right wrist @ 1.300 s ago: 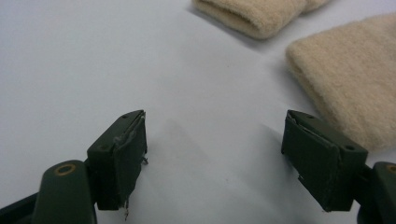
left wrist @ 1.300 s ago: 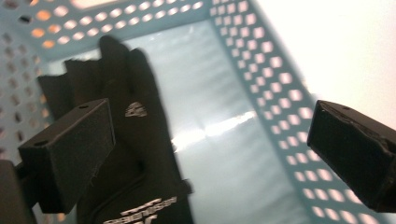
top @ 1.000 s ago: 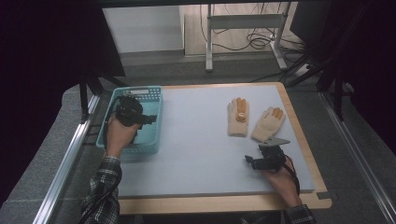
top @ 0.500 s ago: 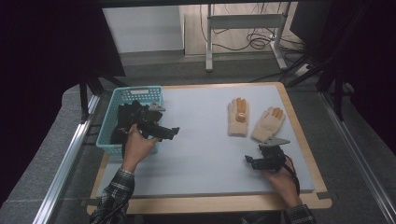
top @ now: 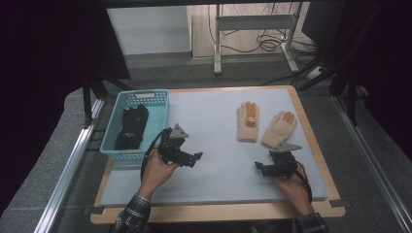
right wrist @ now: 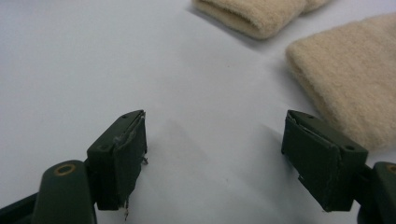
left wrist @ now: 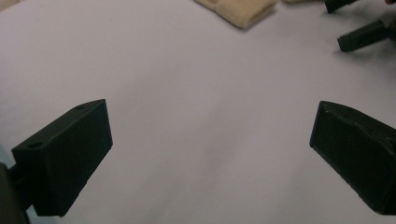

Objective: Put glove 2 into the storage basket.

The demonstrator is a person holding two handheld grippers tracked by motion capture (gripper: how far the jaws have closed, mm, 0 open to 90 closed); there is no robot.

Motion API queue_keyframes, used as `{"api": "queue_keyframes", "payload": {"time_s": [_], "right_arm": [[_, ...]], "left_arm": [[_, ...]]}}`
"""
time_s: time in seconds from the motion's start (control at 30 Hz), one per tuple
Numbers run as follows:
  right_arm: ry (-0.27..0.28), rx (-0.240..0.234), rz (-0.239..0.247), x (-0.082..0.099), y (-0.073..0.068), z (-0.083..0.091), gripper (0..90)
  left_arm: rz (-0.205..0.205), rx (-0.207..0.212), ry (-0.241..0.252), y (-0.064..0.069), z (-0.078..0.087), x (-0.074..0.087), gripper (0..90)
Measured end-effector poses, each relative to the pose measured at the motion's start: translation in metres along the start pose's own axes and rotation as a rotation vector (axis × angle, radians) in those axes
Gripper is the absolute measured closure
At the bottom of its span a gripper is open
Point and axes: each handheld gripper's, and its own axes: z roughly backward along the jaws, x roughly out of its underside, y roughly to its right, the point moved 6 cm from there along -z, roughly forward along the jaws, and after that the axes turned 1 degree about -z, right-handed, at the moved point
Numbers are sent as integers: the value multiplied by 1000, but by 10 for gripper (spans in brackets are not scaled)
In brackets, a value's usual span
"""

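Note:
Two cream gloves with orange fingertips lie flat on the white mat, one (top: 248, 121) left of the other (top: 279, 127). A dark glove (top: 132, 127) lies in the blue basket (top: 156, 114) at the left. My left gripper (top: 194, 160) is over the mat just right of the basket, pointing right, with its jaws wide open and empty (left wrist: 210, 126). A cream cuff (left wrist: 243, 9) lies far ahead of it. My right gripper (top: 260, 169) rests near the front right, pointing left, also open and empty (right wrist: 215, 140), with both cream gloves (right wrist: 345, 79) (right wrist: 261, 16) just beyond its jaws.
The white mat (top: 214, 136) covers a wooden table (top: 311, 141) whose edge shows along the right and front. A metal rail (top: 73, 165) runs along the left side. Beyond the far edge stand desk legs and cables (top: 257, 43) on the floor.
My left hand has come out from over the basket and moved right and nearer, onto the mat, with nothing in the jaws. The right gripper has stayed still.

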Motion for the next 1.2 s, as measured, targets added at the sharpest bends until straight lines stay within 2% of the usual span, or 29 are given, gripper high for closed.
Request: {"api": "queue_keyframes", "payload": {"time_s": [0.17, 0.33, 0.63, 0.73, 0.93, 1.2], "right_arm": [[-1, 1, 0, 0, 0, 0, 217], [-1, 2, 0, 0, 0, 0, 216], [0, 4, 0, 0, 0, 0, 212], [0, 5, 1, 0, 0, 0, 212], [0, 4, -1, 0, 0, 0, 212], [-3, 0, -1, 0, 0, 0, 207]], "left_arm": [[10, 40, 6, 9, -8, 17, 0], [35, 27, 0, 11, -14, 37, 0], [39, -12, -66, 13, -30, 72, 0], [32, -41, -87, 13, -33, 77, 0], [75, -31, -97, 11, -35, 80, 0], [75, -31, -93, 11, -35, 80, 0]]}}
